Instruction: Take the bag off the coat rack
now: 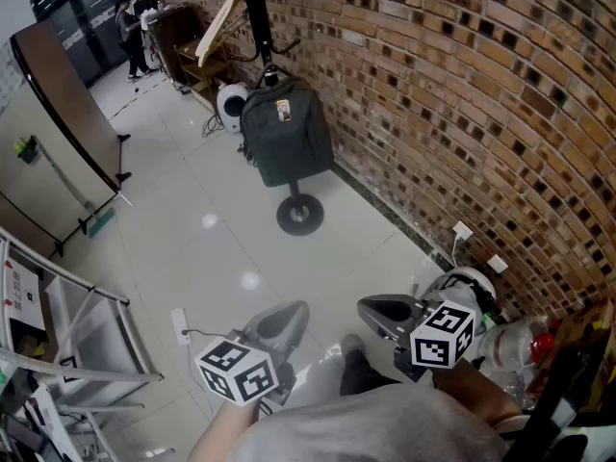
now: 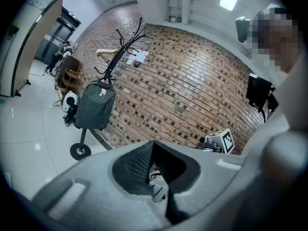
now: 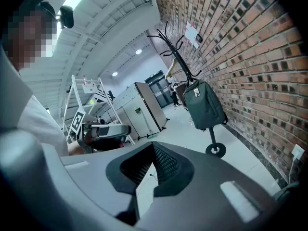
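Observation:
A dark green bag (image 1: 285, 131) hangs on a black coat rack (image 1: 256, 12) that stands on a round base (image 1: 299, 215) by the brick wall. The bag (image 2: 95, 105) shows far off in the left gripper view, and the bag (image 3: 205, 105) shows likewise in the right gripper view. My left gripper (image 1: 285, 321) is low in the head view, shut and empty, well short of the rack. My right gripper (image 1: 377, 312) sits beside it, also shut with nothing in it. Both are held close to the person's body.
A curved brick wall (image 1: 462, 94) runs along the right. A white round device (image 1: 229, 104) and wooden furniture (image 1: 197, 51) stand behind the rack. A metal frame (image 1: 67, 335) is at the left, a panel (image 1: 58, 114) beyond it. A person (image 1: 128, 27) stands far back. Bottles and clutter (image 1: 520, 345) lie at right.

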`<move>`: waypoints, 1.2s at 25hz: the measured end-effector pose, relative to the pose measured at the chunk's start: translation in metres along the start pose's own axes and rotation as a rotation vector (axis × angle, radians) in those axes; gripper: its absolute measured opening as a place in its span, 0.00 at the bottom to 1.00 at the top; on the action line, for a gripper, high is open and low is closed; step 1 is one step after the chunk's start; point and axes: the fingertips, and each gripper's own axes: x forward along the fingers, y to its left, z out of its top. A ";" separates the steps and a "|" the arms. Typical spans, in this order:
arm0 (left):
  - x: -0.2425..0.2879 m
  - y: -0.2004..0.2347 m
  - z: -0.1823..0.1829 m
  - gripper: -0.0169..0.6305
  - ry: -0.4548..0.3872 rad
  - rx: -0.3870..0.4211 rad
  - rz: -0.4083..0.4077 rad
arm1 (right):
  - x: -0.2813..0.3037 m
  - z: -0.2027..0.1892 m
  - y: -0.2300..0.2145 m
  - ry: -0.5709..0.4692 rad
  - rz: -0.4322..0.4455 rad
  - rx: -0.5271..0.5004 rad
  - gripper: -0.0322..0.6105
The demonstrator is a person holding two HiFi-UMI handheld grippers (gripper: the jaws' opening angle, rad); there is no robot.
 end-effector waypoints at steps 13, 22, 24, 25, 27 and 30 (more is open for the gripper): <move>0.119 0.081 0.108 0.03 -0.034 -0.012 0.147 | 0.037 0.139 -0.122 -0.004 0.065 -0.130 0.05; 0.164 0.174 0.180 0.25 -0.086 0.024 0.148 | 0.087 0.201 -0.189 -0.008 0.020 -0.178 0.24; 0.176 0.203 0.200 0.30 -0.103 0.027 0.139 | 0.108 0.219 -0.206 -0.007 0.009 -0.183 0.28; 0.182 0.219 0.211 0.34 -0.105 0.032 0.137 | 0.121 0.229 -0.215 -0.008 0.001 -0.187 0.30; 0.194 0.253 0.235 0.44 -0.107 0.038 0.139 | 0.149 0.252 -0.236 -0.013 -0.019 -0.189 0.34; 0.212 0.304 0.267 0.48 -0.107 0.030 0.157 | 0.187 0.292 -0.274 -0.024 -0.062 -0.180 0.38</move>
